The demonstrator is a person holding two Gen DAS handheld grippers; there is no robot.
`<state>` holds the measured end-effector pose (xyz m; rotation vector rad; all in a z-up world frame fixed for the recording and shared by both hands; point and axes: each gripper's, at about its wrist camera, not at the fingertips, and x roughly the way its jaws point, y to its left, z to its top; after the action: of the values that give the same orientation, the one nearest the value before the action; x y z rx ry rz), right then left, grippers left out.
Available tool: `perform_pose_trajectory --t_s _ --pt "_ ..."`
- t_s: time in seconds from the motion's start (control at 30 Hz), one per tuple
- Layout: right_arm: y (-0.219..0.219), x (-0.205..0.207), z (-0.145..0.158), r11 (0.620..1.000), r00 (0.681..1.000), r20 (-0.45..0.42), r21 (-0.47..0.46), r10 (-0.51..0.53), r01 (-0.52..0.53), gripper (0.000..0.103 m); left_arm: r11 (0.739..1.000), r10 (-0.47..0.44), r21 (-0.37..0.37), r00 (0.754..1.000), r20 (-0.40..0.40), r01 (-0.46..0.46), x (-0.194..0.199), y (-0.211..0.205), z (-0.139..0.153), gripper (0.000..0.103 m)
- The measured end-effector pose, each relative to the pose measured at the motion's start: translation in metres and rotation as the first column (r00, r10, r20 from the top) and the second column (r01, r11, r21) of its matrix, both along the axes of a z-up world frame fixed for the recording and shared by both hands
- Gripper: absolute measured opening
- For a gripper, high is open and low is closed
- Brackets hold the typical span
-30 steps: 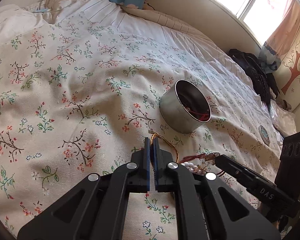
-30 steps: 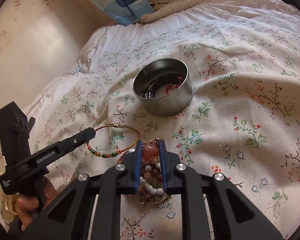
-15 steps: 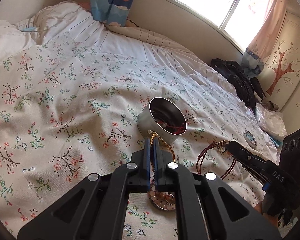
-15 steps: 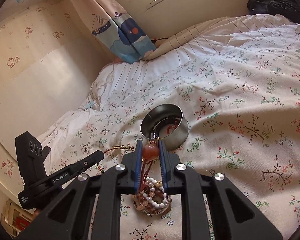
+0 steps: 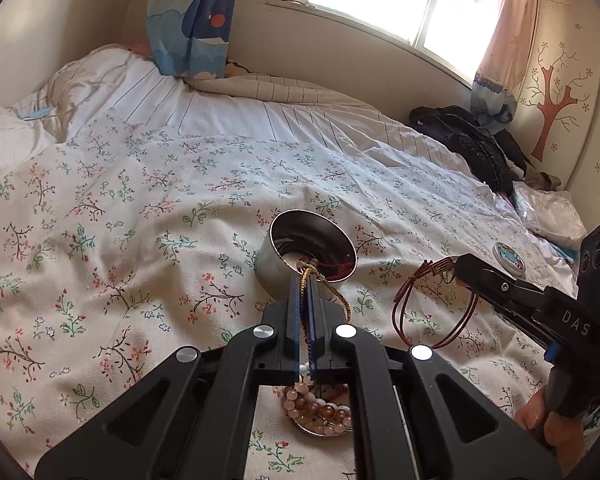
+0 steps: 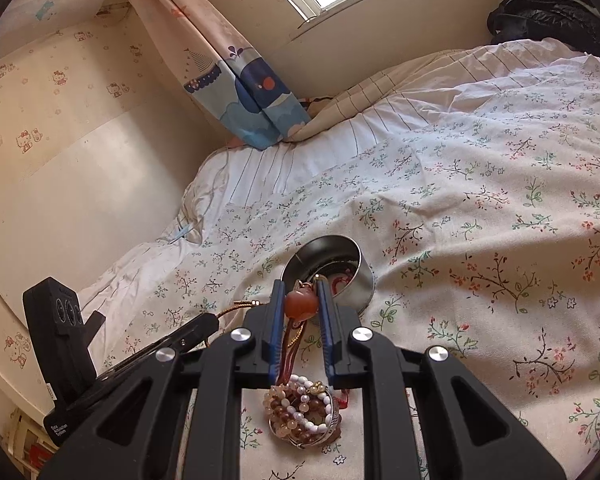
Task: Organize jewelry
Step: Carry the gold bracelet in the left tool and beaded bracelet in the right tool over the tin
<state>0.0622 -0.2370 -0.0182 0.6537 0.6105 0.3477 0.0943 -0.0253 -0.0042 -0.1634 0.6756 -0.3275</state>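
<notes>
two bracelets, gold cord bracelet (image 5: 332, 292) and red cord bracelet (image 5: 424, 304), each between clamped fingers

Round metal tin (image 5: 278, 268) sits open on the floral bedspread with some jewelry already inside, a gold cord bracelet (image 5: 332, 290) and a dark red cord bracelet (image 5: 404, 304) dangle lifted nearby, and mixed bead bracelets (image 6: 302, 410) lie piled in a small dish.

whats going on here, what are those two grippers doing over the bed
A person is sorting jewelry on a flowered bedspread with a gripper in each hand. The left gripper is shut on a thin gold bracelet, and the right gripper pinches an orange bead on a red cord bracelet. Both are lifted in front of the open round tin. A heap of beaded bracelets lies on a small dish below.
</notes>
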Motion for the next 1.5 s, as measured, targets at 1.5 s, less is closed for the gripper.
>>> perform_pose_trajectory --t_s 1.5 --pt "0.003 0.067 0.007 0.999 0.997 0.065 -0.002 -0.045 0.045 0.018 0.999 0.004 -0.054 1.000 0.004 -0.004 0.067 -0.026 -0.010 0.003"
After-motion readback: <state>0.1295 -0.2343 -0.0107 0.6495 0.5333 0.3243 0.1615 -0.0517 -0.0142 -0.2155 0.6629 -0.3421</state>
